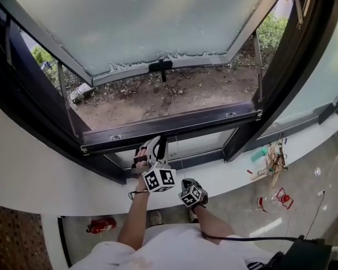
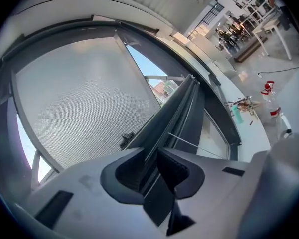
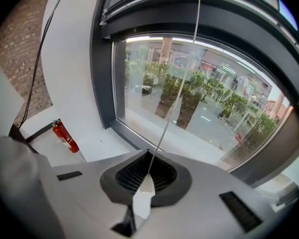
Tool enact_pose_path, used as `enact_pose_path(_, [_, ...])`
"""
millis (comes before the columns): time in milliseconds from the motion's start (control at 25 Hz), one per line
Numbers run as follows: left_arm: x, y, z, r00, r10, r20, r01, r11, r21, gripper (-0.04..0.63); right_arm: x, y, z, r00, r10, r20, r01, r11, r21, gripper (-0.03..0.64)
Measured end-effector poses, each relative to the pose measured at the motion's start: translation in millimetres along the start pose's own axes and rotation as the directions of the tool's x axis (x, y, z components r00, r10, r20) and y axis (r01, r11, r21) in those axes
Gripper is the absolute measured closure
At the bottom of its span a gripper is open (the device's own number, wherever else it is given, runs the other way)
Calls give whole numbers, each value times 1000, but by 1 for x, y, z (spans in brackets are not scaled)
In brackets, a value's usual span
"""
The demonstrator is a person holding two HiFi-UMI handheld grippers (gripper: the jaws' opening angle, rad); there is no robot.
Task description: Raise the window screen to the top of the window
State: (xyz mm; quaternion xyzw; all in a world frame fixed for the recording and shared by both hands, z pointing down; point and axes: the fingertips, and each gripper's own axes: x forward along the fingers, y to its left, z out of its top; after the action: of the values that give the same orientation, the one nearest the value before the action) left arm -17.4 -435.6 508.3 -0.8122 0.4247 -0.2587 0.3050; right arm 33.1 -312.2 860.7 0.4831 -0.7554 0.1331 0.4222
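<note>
The window screen's dark bottom bar (image 1: 174, 122) spans the opening low down, just above the white sill. In the left gripper view the same bar (image 2: 177, 111) runs away from the jaws, its near edge in the gap between the pads. My left gripper (image 1: 149, 151) (image 2: 152, 171) reaches up to that bar; its jaws stand apart around the edge without pressing on it. My right gripper (image 1: 187, 184) (image 3: 148, 171) hangs lower, below the sill, shut on a thin pale pull cord (image 3: 175, 96) that rises straight up to the frame. A white tab sits between its pads.
The pale window sash (image 1: 141, 21) is swung outward, its black handle (image 1: 160, 66) at its lower edge. A red fire extinguisher (image 1: 101, 225) (image 3: 65, 136) lies on the floor at the left. A teal bottle (image 1: 259, 153), wires and a red-capped spray bottle (image 1: 276, 200) lie at the right.
</note>
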Motion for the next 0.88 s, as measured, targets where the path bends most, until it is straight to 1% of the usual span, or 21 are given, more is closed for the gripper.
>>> enact_pose_path(160, [-4,13,11,997,49,55,-44,996,-82,528,-1,-6,15,999,-17,50,15,1000,27,617])
enact_pose_path(320, [-8,27,24,991,86,102,-75,991,-107,526,-3,-18,33,994,-40,105,34,998,54,617])
enact_pose_path(440, [-12,33,31,989,96,116,-80,988,-133,526,-4,-20,42,989,-43,138,33,997,74,617])
enact_pose_path(480, [-13,35,32,988,98,120,-80,985,-151,526,-4,-20,44,988,-40,147,28,996,80,617])
enact_pose_path(600, [-19,44,32,980,138,141,-100,964,-248,526,-3,-21,51,984,-38,173,20,995,102,617])
enact_pose_path(680, [-24,48,29,977,157,142,-109,950,-293,526,-2,-23,56,981,-44,191,22,993,117,617])
enact_pose_path(800, [-27,45,19,981,145,127,-94,934,-346,526,-2,-22,61,975,-51,215,24,992,125,617])
enact_pose_path(880, [-28,43,12,985,128,115,-73,917,-392,526,-3,-22,66,971,-56,232,26,991,128,617])
